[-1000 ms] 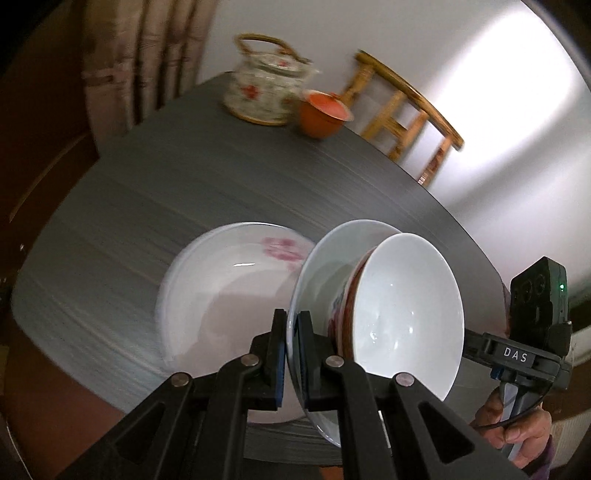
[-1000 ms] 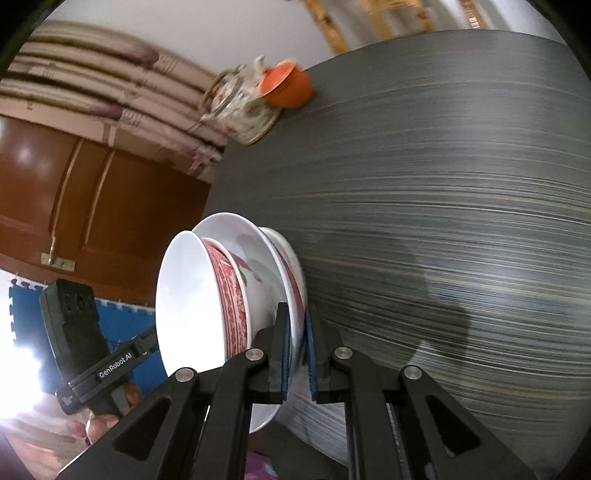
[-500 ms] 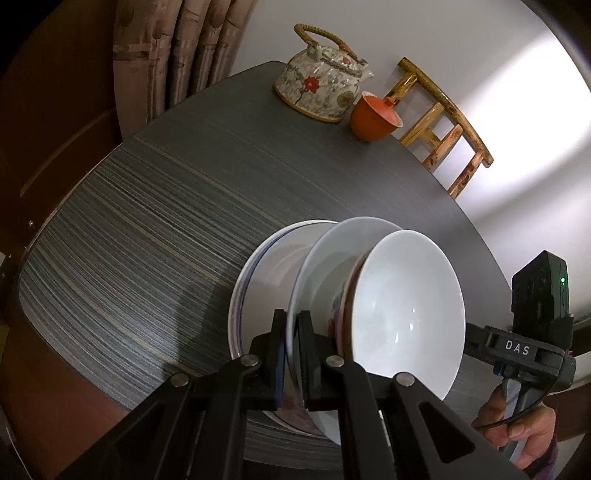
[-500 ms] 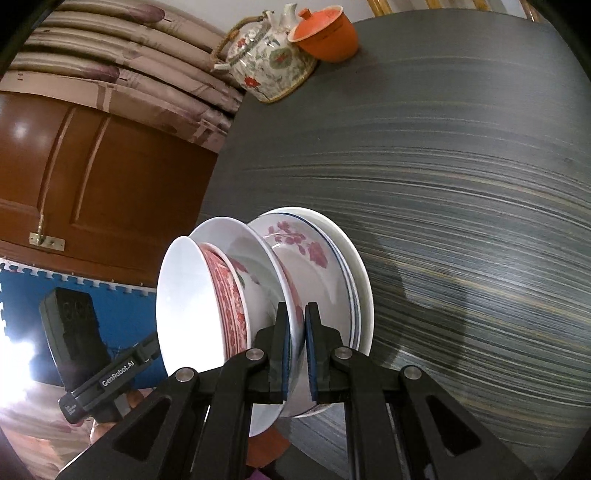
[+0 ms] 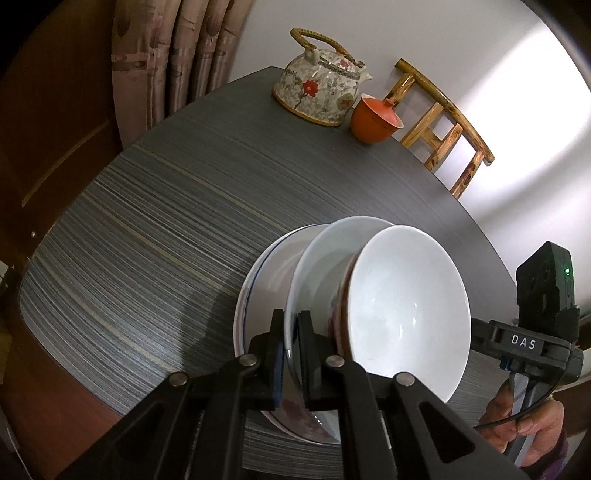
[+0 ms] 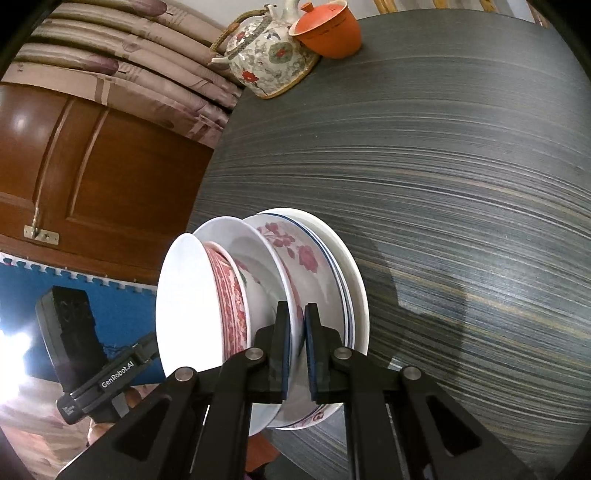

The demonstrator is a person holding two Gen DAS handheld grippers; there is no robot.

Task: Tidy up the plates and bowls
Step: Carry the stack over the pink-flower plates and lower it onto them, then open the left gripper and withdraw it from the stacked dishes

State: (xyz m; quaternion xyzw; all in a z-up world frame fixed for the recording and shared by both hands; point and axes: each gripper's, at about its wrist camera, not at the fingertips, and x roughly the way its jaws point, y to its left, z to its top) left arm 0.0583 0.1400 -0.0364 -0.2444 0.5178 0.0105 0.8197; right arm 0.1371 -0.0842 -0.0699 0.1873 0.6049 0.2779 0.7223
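Note:
Both grippers grip one wide white dish (image 5: 325, 266) (image 6: 236, 240) by opposite sides of its rim. A red-patterned bowl (image 6: 227, 295) and a plain white bowl (image 5: 406, 314) (image 6: 184, 314) are nested inside it. The dish lies in a pink-flowered plate (image 6: 295, 251), which tops a blue-rimmed plate (image 5: 258, 288) and a white plate (image 6: 360, 295) on the dark striped table (image 5: 166, 221). My left gripper (image 5: 291, 317) has the rim between its pads, and its jaws are opening slightly. My right gripper (image 6: 295, 310) is shut on the rim.
A floral teapot (image 5: 321, 92) (image 6: 269, 55) and an orange lidded cup (image 5: 373, 122) (image 6: 328, 29) stand at the table's far edge. A wooden chair (image 5: 443, 122) is behind them. The stack sits near the table's near edge. A hand (image 5: 517, 424) holds the right gripper's handle.
The held dish with its bowls came down and across over the flowered plate and now rests in it. Both views have stayed still for the last half second.

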